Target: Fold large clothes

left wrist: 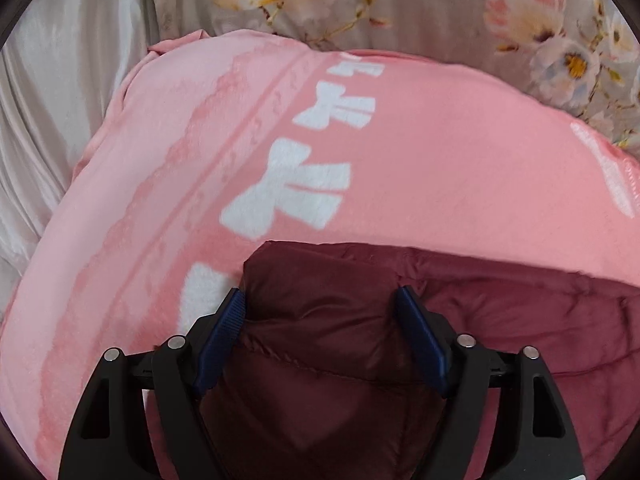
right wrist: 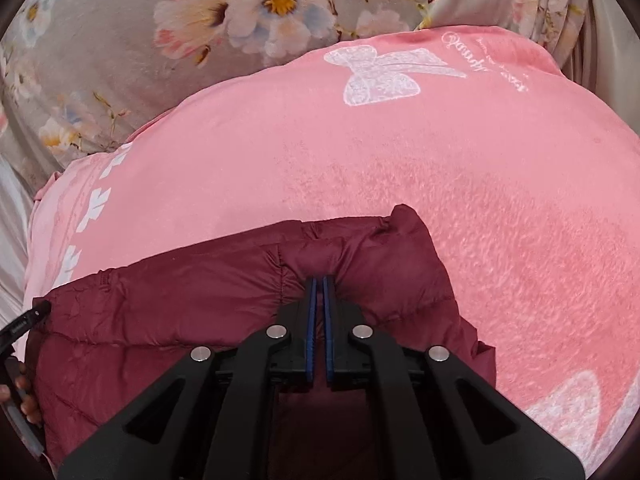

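Note:
A maroon quilted puffer jacket (left wrist: 520, 320) lies on a pink fleece blanket (left wrist: 440, 160) with white bows. My left gripper (left wrist: 320, 296) stands wide, and a thick folded corner of the jacket fills the gap from pad to pad. In the right wrist view my right gripper (right wrist: 319, 278) is shut, pinching a puckered fold near the far edge of the jacket (right wrist: 160, 300), close to its right corner. The blanket (right wrist: 400, 160) stretches beyond it. A person's hand (right wrist: 18, 396) shows at the left edge of that view.
Beyond the blanket lies a grey sheet with a flower print (left wrist: 440, 8) (right wrist: 100, 40). Pale satin cloth (left wrist: 48, 100) is bunched to the left of the blanket. The blanket surface is soft and bulges upward.

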